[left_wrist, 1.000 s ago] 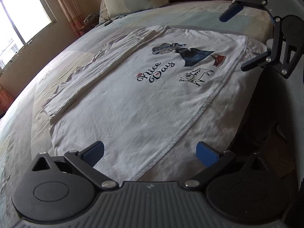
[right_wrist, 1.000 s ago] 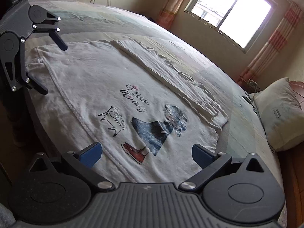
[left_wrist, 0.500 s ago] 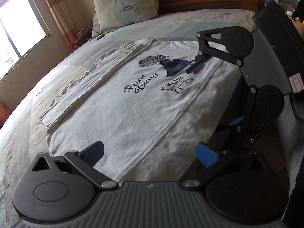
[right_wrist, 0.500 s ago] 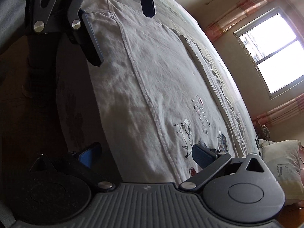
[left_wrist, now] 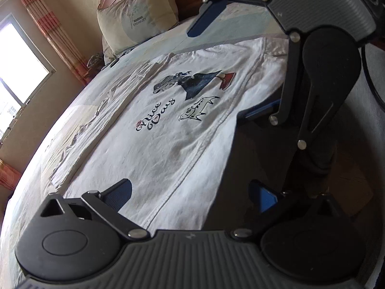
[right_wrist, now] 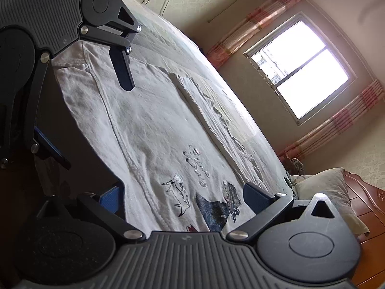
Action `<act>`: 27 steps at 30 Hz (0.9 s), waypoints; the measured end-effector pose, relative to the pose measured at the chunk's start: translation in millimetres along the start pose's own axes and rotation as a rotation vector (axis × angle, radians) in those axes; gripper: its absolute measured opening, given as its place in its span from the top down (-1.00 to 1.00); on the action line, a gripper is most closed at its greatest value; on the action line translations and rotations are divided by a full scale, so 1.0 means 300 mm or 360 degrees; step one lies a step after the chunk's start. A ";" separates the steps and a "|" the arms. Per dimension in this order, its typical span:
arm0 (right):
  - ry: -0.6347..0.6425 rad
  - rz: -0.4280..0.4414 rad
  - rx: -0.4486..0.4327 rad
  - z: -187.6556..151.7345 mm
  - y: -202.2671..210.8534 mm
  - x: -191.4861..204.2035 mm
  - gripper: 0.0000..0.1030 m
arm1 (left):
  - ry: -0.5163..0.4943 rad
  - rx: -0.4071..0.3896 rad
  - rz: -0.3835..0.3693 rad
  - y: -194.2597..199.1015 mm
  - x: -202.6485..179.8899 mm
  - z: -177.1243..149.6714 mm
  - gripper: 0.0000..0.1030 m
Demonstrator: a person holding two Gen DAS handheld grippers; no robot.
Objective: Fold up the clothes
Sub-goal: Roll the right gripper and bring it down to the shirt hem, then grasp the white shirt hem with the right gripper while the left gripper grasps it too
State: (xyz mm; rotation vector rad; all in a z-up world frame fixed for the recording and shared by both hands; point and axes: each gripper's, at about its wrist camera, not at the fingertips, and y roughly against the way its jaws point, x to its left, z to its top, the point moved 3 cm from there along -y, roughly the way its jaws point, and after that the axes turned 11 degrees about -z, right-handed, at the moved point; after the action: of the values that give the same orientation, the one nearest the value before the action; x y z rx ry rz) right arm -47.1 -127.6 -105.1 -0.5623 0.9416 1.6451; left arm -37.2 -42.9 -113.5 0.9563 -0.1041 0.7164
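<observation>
Left wrist view: white T-shirt (left_wrist: 173, 130) lies print-up on bed (left_wrist: 240, 29), far side folded in; left gripper (left_wrist: 190, 192) and right gripper (right_wrist: 182, 195) wide open, empty, straddling near hanging edge; near fold remains.

The T-shirt (left_wrist: 168, 130) reads "Nice Day"; the pillow (left_wrist: 137, 21) reads "DREAMCITY"
</observation>
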 end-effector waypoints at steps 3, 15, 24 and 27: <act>-0.0038 -0.0015 -0.0008 0.006 -0.004 -0.025 -1.00 | 0.0043 -0.0037 0.0087 -0.001 0.031 0.004 -0.98; -0.0087 0.0054 0.0103 0.000 -0.066 0.018 -1.00 | 0.0158 -0.0100 0.0167 0.034 0.109 0.006 -0.98; -0.0106 -0.0115 0.0177 -0.013 -0.116 0.026 -1.00 | 0.0134 -0.0046 0.0150 0.002 0.091 -0.045 -0.99; -0.0104 -0.0144 0.0176 -0.008 -0.110 0.037 -1.00 | 0.0141 -0.0082 0.0155 -0.009 0.082 -0.025 -0.99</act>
State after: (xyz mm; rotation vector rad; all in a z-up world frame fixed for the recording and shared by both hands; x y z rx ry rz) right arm -18.9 -120.6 -124.5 -0.4665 0.9398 1.5121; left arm -18.5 -25.5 -110.4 0.8738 -0.0914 0.8412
